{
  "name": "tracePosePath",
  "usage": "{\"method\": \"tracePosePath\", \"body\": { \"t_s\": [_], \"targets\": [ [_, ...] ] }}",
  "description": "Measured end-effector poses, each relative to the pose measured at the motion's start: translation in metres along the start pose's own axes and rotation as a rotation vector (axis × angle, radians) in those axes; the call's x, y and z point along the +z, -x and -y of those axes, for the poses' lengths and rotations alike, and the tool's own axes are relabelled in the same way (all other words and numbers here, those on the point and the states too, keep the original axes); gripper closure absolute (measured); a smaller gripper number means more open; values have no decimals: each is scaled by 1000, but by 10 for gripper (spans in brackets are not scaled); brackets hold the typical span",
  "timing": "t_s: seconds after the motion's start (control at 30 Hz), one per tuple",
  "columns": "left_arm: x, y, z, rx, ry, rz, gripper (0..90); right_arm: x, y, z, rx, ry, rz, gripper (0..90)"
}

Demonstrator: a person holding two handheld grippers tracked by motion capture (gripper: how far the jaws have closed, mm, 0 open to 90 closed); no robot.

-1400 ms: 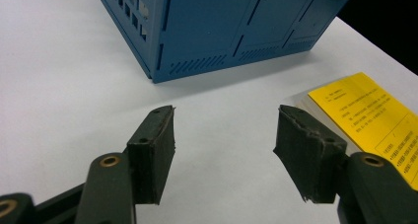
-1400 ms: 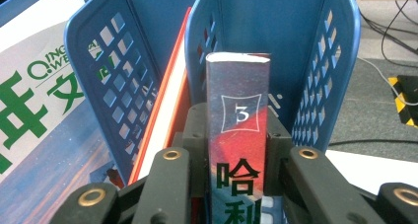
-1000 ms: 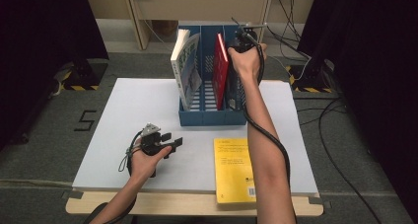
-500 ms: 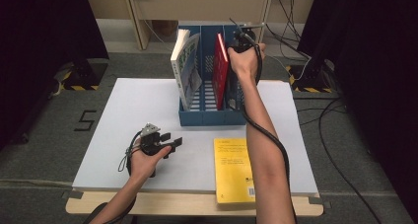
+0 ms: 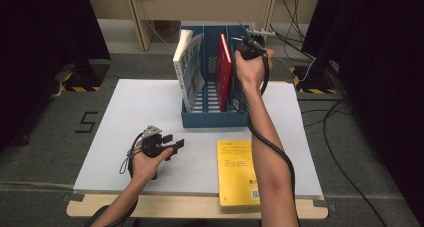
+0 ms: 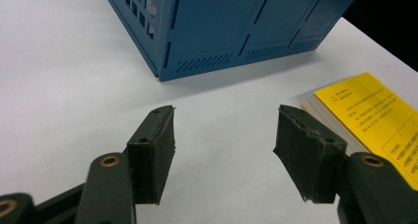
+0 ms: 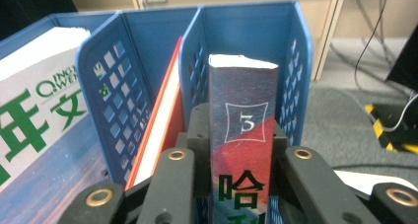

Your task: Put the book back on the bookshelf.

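My right gripper (image 7: 240, 150) has just been closing, and its fingers (image 7: 197, 135) now press on both sides of the spine of the dark book marked "3" (image 7: 241, 120). That book stands upright in the right-hand slot of the blue file rack (image 5: 215, 118), at the upper middle of the high view. Its long axis runs vertical, with the spine facing back toward me and the top edge pointing up.

The risk I see: my grip sits on the spine alone, so if I lift, the covers could fan open and the block sag. The book might also catch the perforated divider (image 7: 194, 86) and drag the rack along. The red book (image 5: 223, 72) in the middle slot leans close by and could tip.

My left gripper (image 5: 176, 146) hovers over the white tabletop (image 5: 125, 117) at lower left, its fingers (image 6: 153, 150) standing apart and empty, near the yellow book (image 5: 238, 171).
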State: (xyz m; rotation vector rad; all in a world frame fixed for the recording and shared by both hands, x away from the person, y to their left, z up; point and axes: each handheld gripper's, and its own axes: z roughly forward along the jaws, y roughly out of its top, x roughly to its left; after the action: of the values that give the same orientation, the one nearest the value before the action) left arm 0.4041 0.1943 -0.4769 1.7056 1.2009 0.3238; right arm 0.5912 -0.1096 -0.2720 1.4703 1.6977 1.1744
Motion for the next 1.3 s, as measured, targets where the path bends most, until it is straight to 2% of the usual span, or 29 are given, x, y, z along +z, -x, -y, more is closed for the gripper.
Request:
{"method": "tracePosePath", "body": {
  "t_s": [0.03,0.2,0.43,0.5,0.67,0.83,1.3],
  "targets": [
    [0,0,0,1,0,0,393,-3,-1,3,-2,33,4,750],
    [0,0,0,0,1,0,393,-11,-4,11,-2,132,11,750],
    [-1,-1,-1,-5,10,0,393,-13,-12,28,-42,285,35,751],
    [-1,-2,0,-6,9,-1,393,-13,-14,33,-56,307,40,751],
    [-1,-2,-1,-7,13,0,393,-11,-17,41,-76,336,41,751],
    [-2,-1,-1,-8,9,1,393,-10,-19,46,-70,358,38,751],
    [-1,-1,0,-6,6,3,393,-5,-17,57,-54,369,42,752]
  ]
}}
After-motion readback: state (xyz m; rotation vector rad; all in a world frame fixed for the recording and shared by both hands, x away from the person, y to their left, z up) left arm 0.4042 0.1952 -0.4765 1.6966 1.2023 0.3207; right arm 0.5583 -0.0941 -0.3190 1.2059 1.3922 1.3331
